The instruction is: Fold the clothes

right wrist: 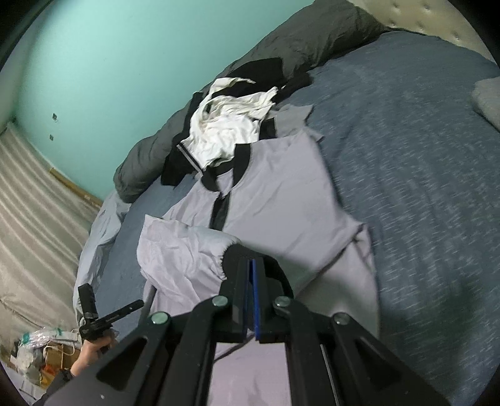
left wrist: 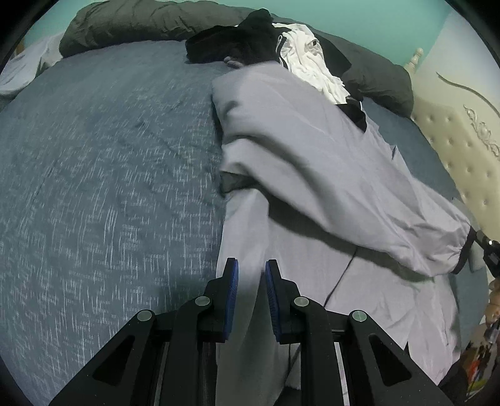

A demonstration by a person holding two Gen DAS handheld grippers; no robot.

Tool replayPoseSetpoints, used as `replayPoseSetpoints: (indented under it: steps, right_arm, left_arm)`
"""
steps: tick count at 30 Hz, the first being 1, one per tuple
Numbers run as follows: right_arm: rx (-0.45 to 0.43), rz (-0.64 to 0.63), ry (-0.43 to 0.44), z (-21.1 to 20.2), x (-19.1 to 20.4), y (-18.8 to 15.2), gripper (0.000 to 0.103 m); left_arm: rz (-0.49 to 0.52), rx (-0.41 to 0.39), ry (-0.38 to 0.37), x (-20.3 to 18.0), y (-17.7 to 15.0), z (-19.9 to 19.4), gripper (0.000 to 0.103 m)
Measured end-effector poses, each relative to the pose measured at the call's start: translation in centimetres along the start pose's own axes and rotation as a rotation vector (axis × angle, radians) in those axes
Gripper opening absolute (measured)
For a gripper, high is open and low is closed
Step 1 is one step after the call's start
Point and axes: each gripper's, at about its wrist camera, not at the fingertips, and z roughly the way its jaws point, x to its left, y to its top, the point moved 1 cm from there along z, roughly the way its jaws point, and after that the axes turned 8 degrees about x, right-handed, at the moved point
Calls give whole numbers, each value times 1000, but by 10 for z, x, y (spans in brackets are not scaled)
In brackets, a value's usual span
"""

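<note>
The grey jacket (left wrist: pixel 312 175) lay spread on the bed (left wrist: pixel 103 162), its black collar (right wrist: pixel 242 156) toward the pile of clothes by the bed's far edge and its hem toward the near edge. One sleeve (left wrist: pixel 359 200) was drawn across the jacket's body, and its black cuff (right wrist: pixel 232 256) sat clamped between the closed fingers of the right gripper (right wrist: pixel 252 260), whose blue pads were pressed together on it. The left gripper (left wrist: pixel 251 265) hovered over the jacket's lower part near the bed's near edge, its jaws parted and gripping nothing, with grey cloth showing in the gap between them. Beyond the collar lay a crumpled white garment (right wrist: pixel 228 125) on top of black clothes (left wrist: pixel 231 43), touching the jacket's upper end. A dark olive duvet (left wrist: pixel 131 22) was bunched along the far edge of the bed, against the turquoise wall (right wrist: pixel 118 62). A cream tufted headboard (left wrist: pixel 462 156) stood at one end of the bed.
</note>
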Motion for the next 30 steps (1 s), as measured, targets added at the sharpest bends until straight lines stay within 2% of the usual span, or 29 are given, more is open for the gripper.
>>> replayPoseSetpoints:
  steps: [11,18,21,22,23,24,27,30]
  right_arm:
    - [8,49,-23,-2,-31,-1,2]
    - [26,69,-30,1,-45,-4,2]
    - [30,76,-36,2,-50,-3,2]
    - [31,78,-36,3,-51,-3,2]
    - [33,80,-36,3,-52,-4,2]
    - [35,81,-35,4,-53,-4,2]
    - [39,81,-36,4,-53,-4,2]
    - [41,81,-36,4,-54,-4,2]
  left_arm:
    - [65,4,62,-9,38,17,20]
    - [109,2,124,-3,54,27,20]
    - [114,8,124,1,58,31,20]
    - [114,11,121,3,59,32,17]
    - [116,15,118,4,60,34,8]
    - [119,17,116,4,60,35,4]
    - [131,19,102,4,61,38,0]
    - [143,19,85,4,60,39,0]
